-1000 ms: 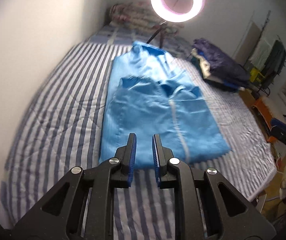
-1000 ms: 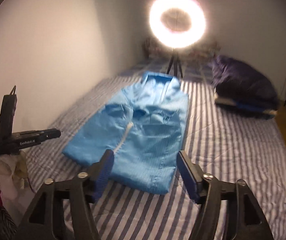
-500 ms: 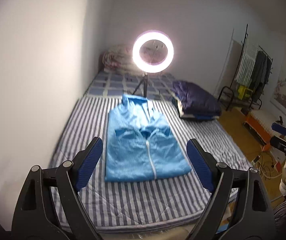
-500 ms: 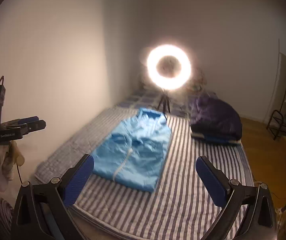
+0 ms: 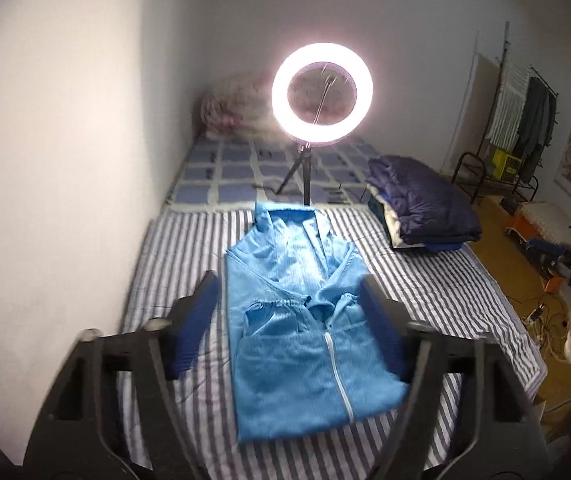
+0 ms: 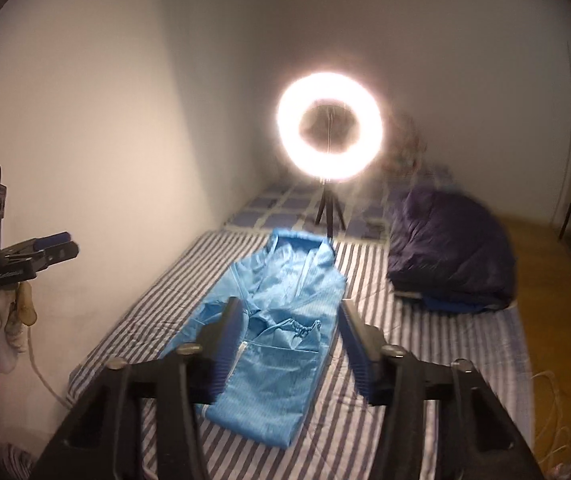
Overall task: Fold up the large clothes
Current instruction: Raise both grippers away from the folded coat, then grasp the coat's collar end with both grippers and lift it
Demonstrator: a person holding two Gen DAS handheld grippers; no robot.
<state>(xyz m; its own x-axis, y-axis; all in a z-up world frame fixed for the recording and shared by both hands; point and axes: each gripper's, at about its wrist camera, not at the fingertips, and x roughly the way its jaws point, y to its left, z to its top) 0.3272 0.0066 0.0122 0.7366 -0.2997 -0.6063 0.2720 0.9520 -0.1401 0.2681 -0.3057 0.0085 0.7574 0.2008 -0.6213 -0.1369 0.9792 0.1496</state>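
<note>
Two grippers, left (image 5: 289, 324) and right (image 6: 291, 340), both empty, jaws apart but just narrowing from wider. Beyond them I see one blue garment (image 5: 309, 320), sleeves folded in, flat on the striped bed (image 5: 437, 292): light, limp, slippery; I'd pinch hem corners. Both have pulled back higher.

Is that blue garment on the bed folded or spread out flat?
Partly folded. The blue garment lies on the striped bed with both sleeves tucked across its front, but the body remains full length.
</note>
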